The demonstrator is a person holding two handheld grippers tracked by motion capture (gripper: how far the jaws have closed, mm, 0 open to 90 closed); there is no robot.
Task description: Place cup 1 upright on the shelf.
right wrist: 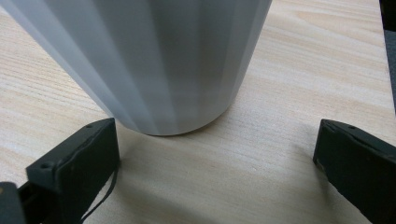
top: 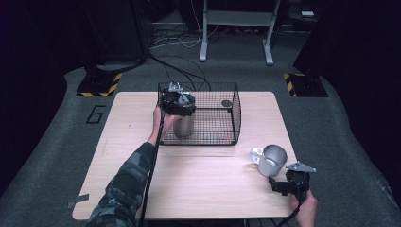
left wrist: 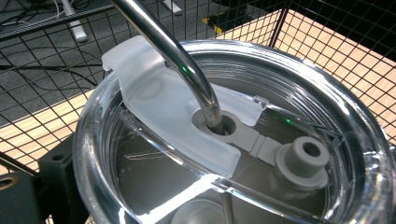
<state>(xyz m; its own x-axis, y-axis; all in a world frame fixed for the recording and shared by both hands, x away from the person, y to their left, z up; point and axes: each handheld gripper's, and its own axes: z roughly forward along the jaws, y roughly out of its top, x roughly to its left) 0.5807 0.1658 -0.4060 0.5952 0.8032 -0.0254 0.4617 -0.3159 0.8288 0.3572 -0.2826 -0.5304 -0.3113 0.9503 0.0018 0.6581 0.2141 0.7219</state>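
Tumbler (top: pixel 183 125) is the thing in hand, a tall steel cup that stands inside the wire basket (top: pixel 235 113) at the far side of the table (top: pixel 198 184), close to the basket's left wall. It has a see-through lid (left wrist: pixel 355 116) with a bent metal straw (left wrist: pixel 173 46) that goes down through a hole, and a small grey plug (left wrist: pixel 302 161) sits beside that hole. I think the tumbler is hard and stiff, a bit heavy, and smooth, so it may slip. The lid is plastic and may pop off or crack if it is squeezed, and the straw may wobble or slide out if it is pulled. The steel side, below the lid, looks like the best place to hold. The left gripper (top: pixel 177 101) is right over the top of the tumbler, and I cannot tell if its jaws are spread or pinching something. The basket walls stand close around the tumbler, so there is little room at the side, and it has to come up and over the rim. A small dark round thing (top: pixel 226 103) lies in the far right corner of the basket, well apart. A steel mug (top: pixel 270 160) with a handle stands on the table near the right edge. The right gripper (top: pixel 283 184) is just beside it with its jaws spread wide, one on each side of the mug's bottom, touching nothing
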